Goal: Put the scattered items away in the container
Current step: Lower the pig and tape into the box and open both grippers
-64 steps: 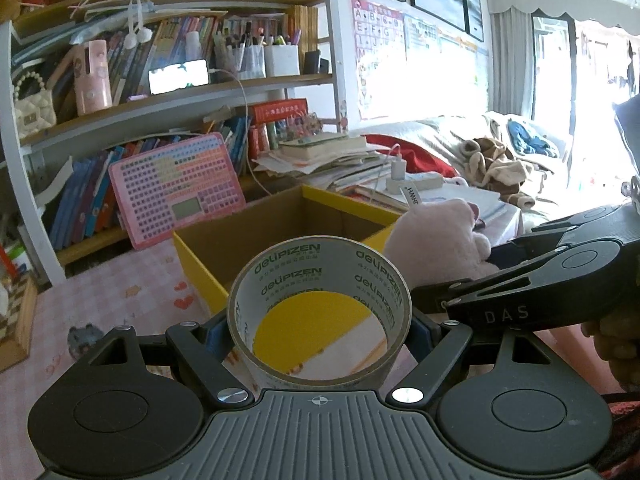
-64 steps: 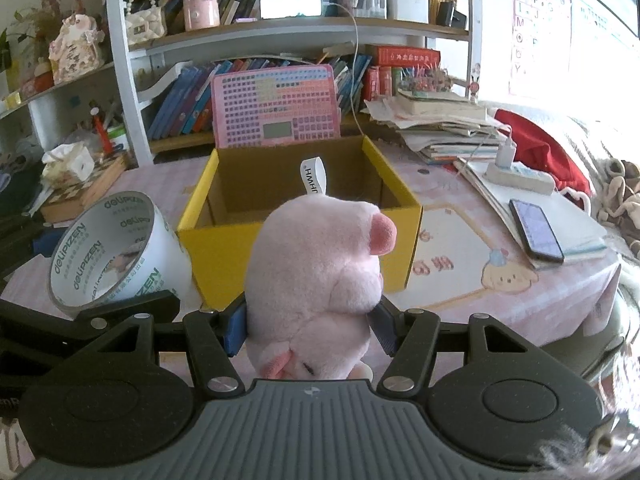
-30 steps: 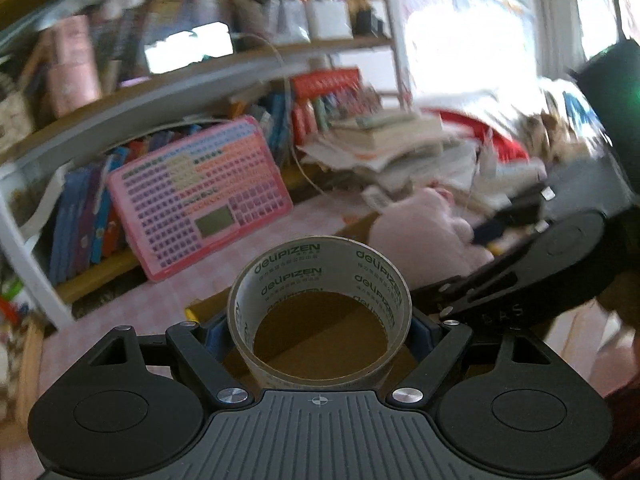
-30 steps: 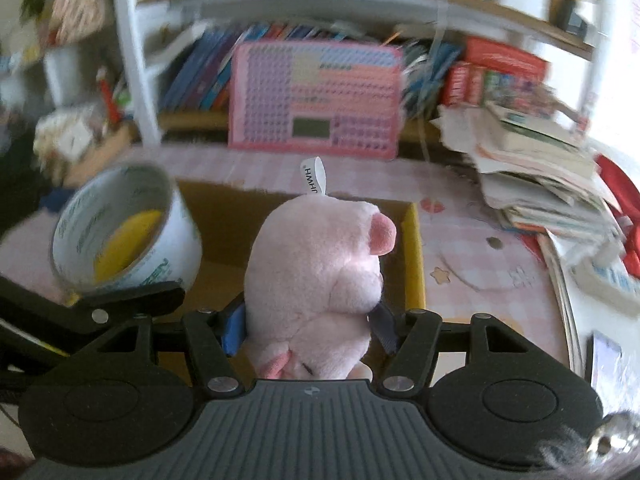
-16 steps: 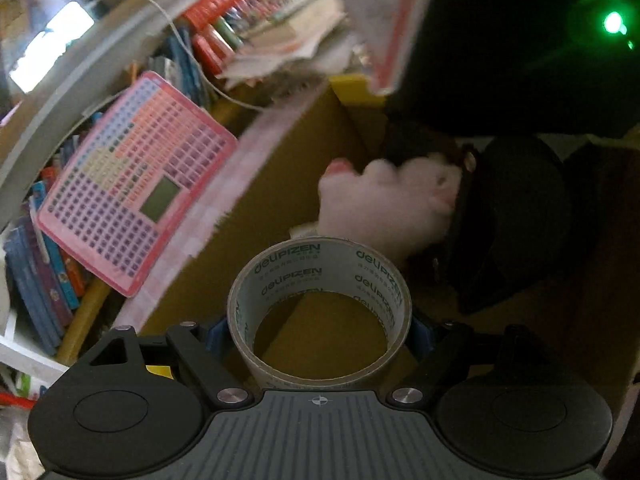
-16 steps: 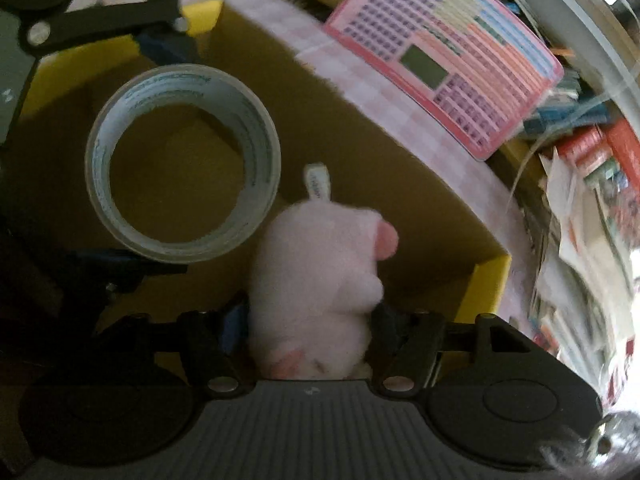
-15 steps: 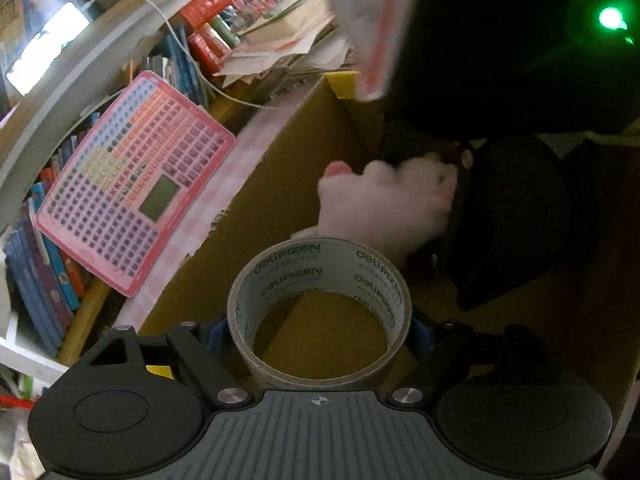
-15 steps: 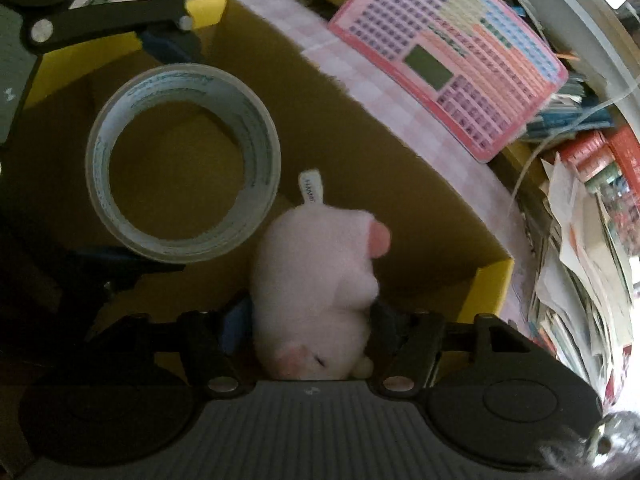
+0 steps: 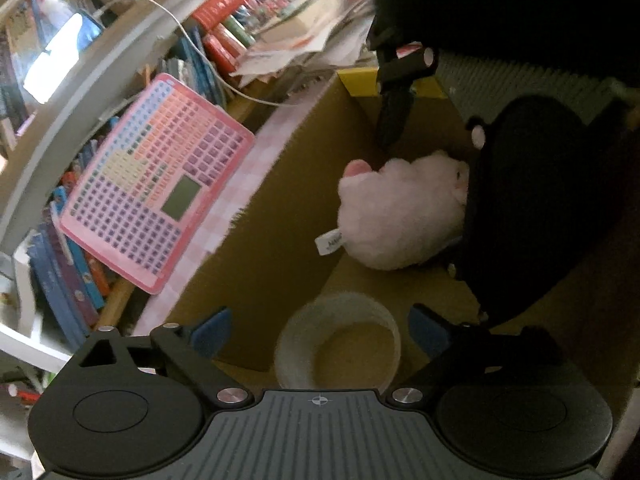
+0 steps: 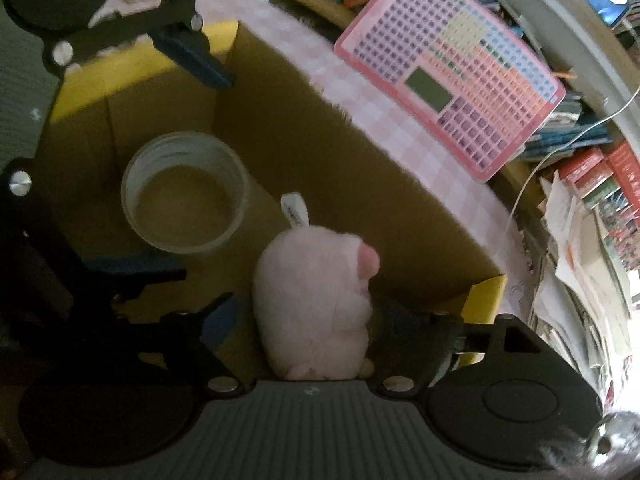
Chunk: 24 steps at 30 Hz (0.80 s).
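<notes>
Inside the yellow-rimmed cardboard box (image 10: 280, 152), the pink plush toy (image 10: 316, 304) lies between the wide-spread fingers of the right gripper (image 10: 304, 320), untouched by them. At its 10 o'clock, the pale tape roll (image 9: 338, 346) lies flat on the floor, free between the wide-open left gripper (image 9: 320, 332) fingers.

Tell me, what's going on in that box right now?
Left tool open, tape roll loose in the cardboard box. Right tool open, pink plush toy between its fingers. Nothing blocking.
</notes>
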Available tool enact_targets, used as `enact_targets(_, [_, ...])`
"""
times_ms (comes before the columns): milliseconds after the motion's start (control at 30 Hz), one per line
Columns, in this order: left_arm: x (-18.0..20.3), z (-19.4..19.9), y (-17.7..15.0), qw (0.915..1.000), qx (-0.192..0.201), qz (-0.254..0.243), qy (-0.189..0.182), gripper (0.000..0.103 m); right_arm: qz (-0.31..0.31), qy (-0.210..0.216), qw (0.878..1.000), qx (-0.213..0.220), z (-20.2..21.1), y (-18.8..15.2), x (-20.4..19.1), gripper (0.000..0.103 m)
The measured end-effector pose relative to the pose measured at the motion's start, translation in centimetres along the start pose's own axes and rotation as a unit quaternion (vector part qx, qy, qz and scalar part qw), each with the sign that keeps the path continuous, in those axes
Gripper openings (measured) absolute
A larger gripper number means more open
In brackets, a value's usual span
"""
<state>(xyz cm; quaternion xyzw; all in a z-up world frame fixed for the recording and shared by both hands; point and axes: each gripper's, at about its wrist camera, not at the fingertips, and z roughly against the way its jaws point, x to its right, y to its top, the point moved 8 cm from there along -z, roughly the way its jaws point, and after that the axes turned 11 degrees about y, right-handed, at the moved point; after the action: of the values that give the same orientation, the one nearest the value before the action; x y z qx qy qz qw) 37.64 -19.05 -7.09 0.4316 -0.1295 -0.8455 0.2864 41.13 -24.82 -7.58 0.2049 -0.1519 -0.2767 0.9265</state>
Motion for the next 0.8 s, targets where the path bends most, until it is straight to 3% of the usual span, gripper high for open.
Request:
enact_targets(200, [-1.5, 2.5, -0.1, 0.9983, 0.021, 0.046, 0.029, 0.098, -0.045, -0.001, 0.997, 0.067, 3.9, 0.4, 0.5, 0.084])
enact_targets(467, [-3.8, 6.3, -0.2, 0.9896, 0.056, 0.124, 0.045, 0.099, -0.094, -0.021, 0.985, 0.143, 8.6, 0.7, -0.5, 0.084])
enact_targets(800, [-6.8, 12.1, -3.4, 0.9664, 0.09, 0.236, 0.049, 0.099, -0.156, -0.082, 0.959, 0.22, 14.3, 0.1, -2.8, 0.084])
